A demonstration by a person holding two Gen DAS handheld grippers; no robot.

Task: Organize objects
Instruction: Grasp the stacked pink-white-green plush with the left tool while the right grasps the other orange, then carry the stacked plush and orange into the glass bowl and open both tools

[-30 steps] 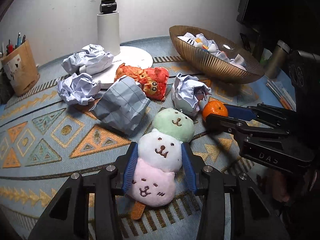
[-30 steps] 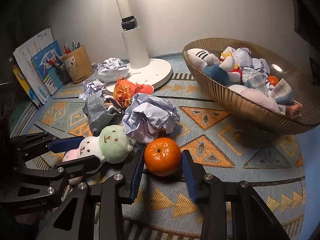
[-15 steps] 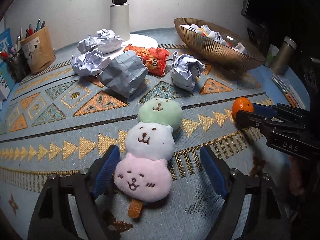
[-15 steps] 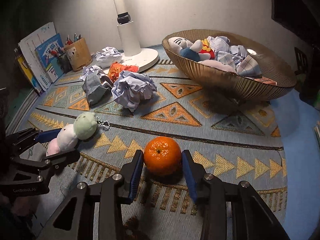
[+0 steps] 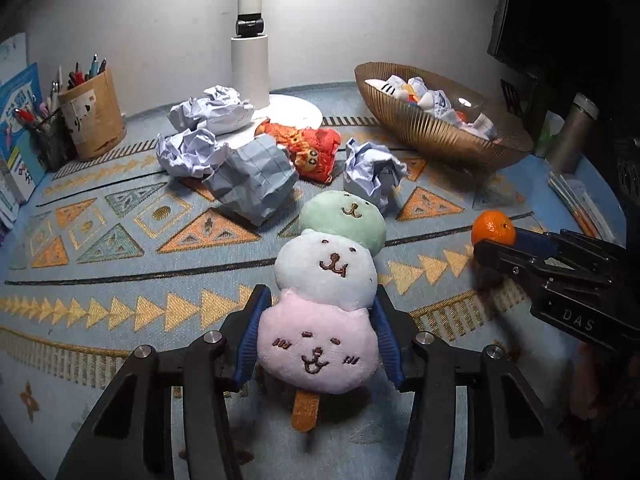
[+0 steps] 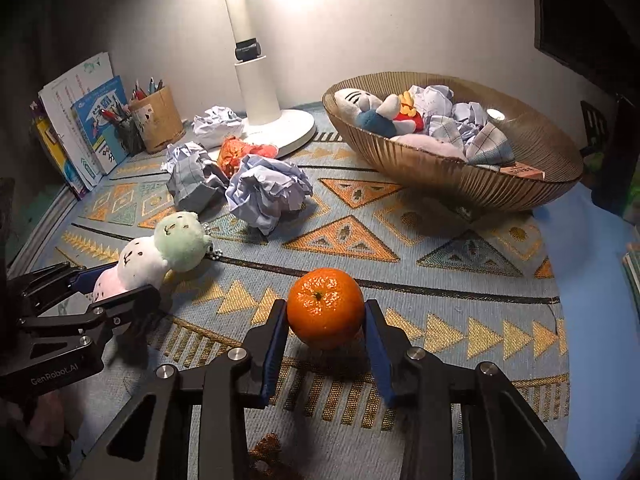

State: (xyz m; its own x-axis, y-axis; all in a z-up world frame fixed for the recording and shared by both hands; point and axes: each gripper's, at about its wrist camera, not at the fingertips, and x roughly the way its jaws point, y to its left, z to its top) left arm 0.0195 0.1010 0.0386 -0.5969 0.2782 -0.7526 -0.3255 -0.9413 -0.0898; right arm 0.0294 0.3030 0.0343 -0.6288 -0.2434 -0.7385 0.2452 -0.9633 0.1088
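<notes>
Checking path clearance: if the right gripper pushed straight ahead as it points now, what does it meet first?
The right gripper already has the orange between its jaws. Beyond that lies bare rug, then probably the ribbed bowl, slightly right of centre; depth is uncertain.

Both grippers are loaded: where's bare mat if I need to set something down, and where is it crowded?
Bare mat lies between the orange and the bowl, and left of the dango plush toward the pen cup. Crowded: crumpled papers and the red plush cluster round the lamp base; the bowl is heaped.
</notes>
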